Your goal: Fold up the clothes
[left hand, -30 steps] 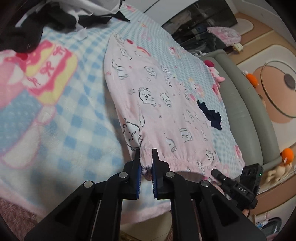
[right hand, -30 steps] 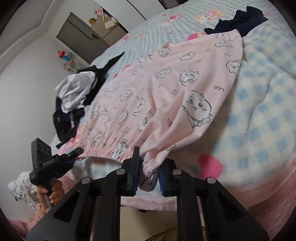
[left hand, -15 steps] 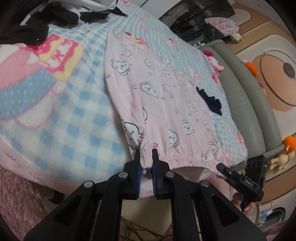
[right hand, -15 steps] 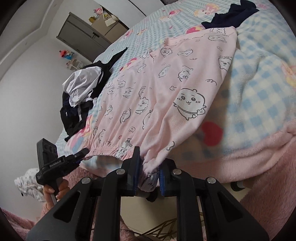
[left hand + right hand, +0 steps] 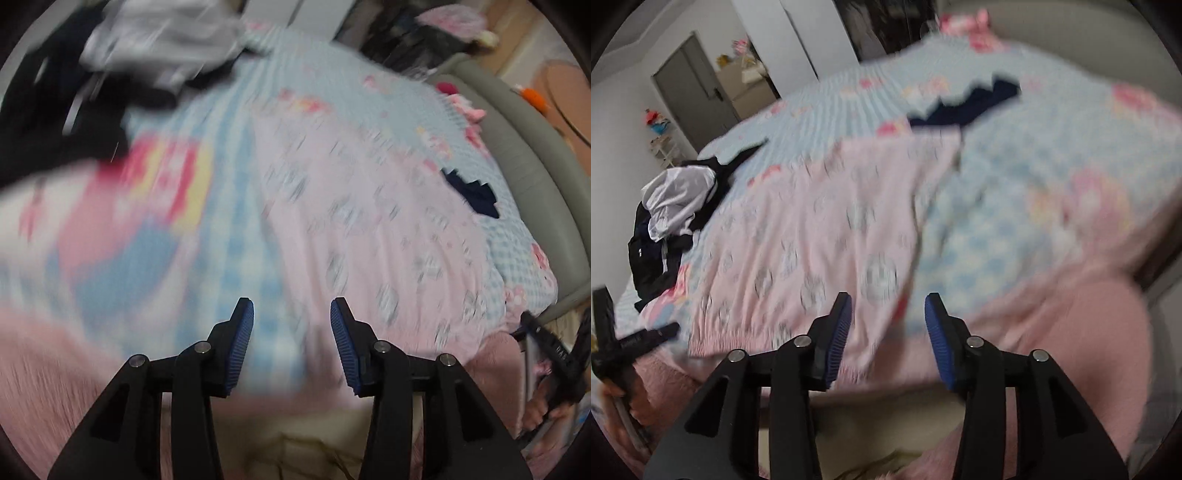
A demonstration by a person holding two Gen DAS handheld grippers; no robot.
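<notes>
A pink garment [image 5: 362, 229] with a cartoon print lies spread flat on the blue checked bed blanket [image 5: 236, 229], its gathered hem at the near edge of the bed. My left gripper [image 5: 291, 314] is open, with nothing between its blue pads, just in front of the hem's left end. My right gripper [image 5: 888, 306] is open too, over the hem's right end of the same garment [image 5: 820, 236]. Both views are blurred by motion. Each view shows the other gripper held by a hand at its lower edge.
A heap of black and white clothes [image 5: 110, 62] lies at the far left of the bed, black and white clothes [image 5: 672, 206]. A small dark blue item [image 5: 472, 192] sits beyond the pink garment. A grey padded bed frame [image 5: 532, 177] runs along the right.
Both grippers have opened and let go of the garment's hem. The garment now lies flat on the bed, and both cameras are moving quickly.
</notes>
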